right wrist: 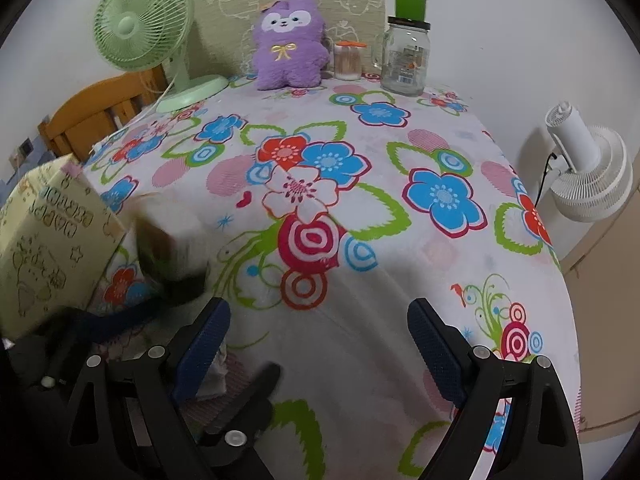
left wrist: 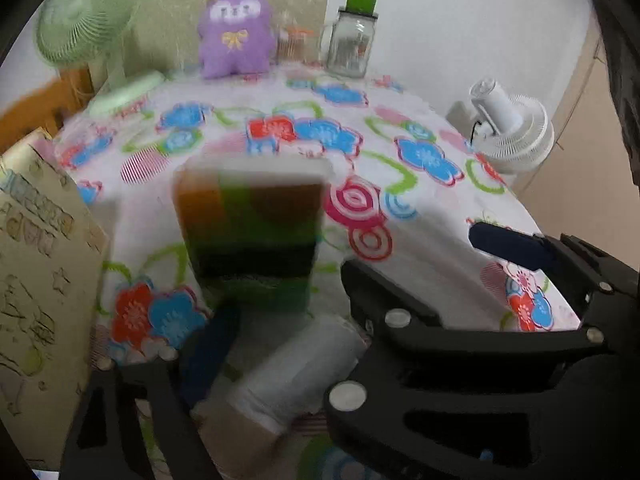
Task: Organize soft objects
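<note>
Purple plush toy (right wrist: pixel 289 42) upright at table's far edge; blurred multicoloured sponge stack (left wrist: pixel 250 236) nearer

My right claw (right wrist: pixel 318 352) hangs over the flowered tablecloth (right wrist: pixel 352 304), tipped steeply down toward it. Its two blue-padded fingers (right wrist: pixel 200 348) are spread wide, with only cloth between them. My left claw (left wrist: pixel 288 320) sits nearer the cloth's left edge, pitched down as well. Its view is smeared: one blue pad (left wrist: pixel 208 348) shows low on the left, and I can't tell whether those jaws press on anything. The two claws are close side by side.
</note>
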The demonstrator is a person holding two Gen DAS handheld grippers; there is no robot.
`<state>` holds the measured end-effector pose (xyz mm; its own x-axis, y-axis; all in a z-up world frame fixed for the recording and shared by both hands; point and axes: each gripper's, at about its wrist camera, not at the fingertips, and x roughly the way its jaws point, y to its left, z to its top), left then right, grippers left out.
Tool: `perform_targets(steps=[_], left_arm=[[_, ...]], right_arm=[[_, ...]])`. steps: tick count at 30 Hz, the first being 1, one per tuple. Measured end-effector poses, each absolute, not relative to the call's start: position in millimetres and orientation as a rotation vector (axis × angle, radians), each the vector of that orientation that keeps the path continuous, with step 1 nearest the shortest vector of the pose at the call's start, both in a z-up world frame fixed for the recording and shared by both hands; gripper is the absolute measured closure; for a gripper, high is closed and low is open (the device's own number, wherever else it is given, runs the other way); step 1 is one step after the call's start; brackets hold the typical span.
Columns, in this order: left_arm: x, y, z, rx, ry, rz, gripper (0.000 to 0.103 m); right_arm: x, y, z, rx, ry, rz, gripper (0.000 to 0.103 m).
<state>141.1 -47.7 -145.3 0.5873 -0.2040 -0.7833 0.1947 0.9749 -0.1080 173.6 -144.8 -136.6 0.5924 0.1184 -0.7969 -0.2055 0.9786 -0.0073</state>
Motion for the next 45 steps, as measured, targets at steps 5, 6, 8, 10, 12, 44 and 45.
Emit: perform_targets(steps=[5, 6, 8, 10, 12, 44, 45], left_arm=[[135, -46, -149, -0.003, 0.92, -0.227, 0.02], [134, -45, -149, -0.005, 0.921, -0.225, 0.02], [132, -42, -148, -0.005, 0.922, -0.219, 0.02], [129, -40, -148, -0.004, 0.924, -0.211, 0.023], [125, -39, -146, 0.012, 0.918, -0.199, 0.029], [134, 1, -139, -0.086, 0.903, -0.027, 0.08], [135, 0, -139, -0.084, 0.906, -0.029, 0.08]], right_arm=[[166, -144, -135, -0.103, 0.907, 0.195, 0.011], [165, -143, -134, -0.103, 0.903, 0.2, 0.011], [164, -140, -133, -0.11, 0.897, 0.204, 0.011], [164, -138, -132, -0.114, 0.894, 0.209, 0.011], [164, -137, -132, -0.116, 0.894, 0.21, 0.011], [177, -96, -132, -0.15, 0.873, 0.309, 0.011], [179, -95, -133, -0.153, 0.875, 0.309, 0.011]])
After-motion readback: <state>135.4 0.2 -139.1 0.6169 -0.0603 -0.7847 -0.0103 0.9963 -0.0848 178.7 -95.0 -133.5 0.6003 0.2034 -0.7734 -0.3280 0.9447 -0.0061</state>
